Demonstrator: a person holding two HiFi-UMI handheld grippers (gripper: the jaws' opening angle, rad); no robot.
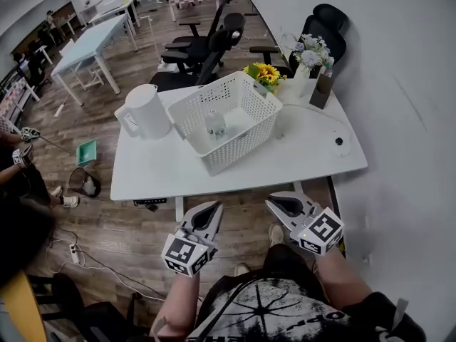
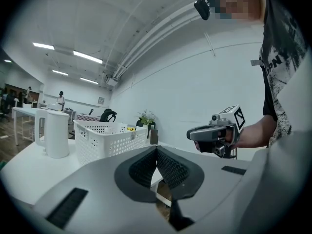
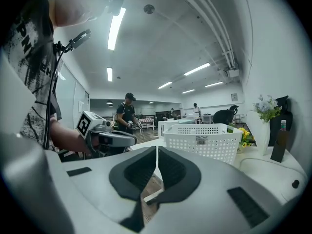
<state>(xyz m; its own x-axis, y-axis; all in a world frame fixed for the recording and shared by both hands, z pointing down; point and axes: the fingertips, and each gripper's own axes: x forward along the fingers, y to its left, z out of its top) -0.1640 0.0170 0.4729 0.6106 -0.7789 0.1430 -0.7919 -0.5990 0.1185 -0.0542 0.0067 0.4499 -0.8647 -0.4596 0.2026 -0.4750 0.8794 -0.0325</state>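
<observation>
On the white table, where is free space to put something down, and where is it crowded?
Free: the table strip between the basket and the near edge; the left front corner by the jug; the patch between basket and round puck. Crowded: the far right corner, with sunflowers, flower vase and dark bottle.

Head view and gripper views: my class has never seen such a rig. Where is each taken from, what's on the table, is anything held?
A person holds a two-jaw tool in each hand: the left gripper and the right gripper. The head view is from a camera on the person's head; each gripper view is from a camera on that gripper, looking along its jaws. On the white table stand a white jug, a white perforated basket with a clear bottle inside, and sunflowers. Both grippers are short of the table, jaws shut, empty.
</observation>
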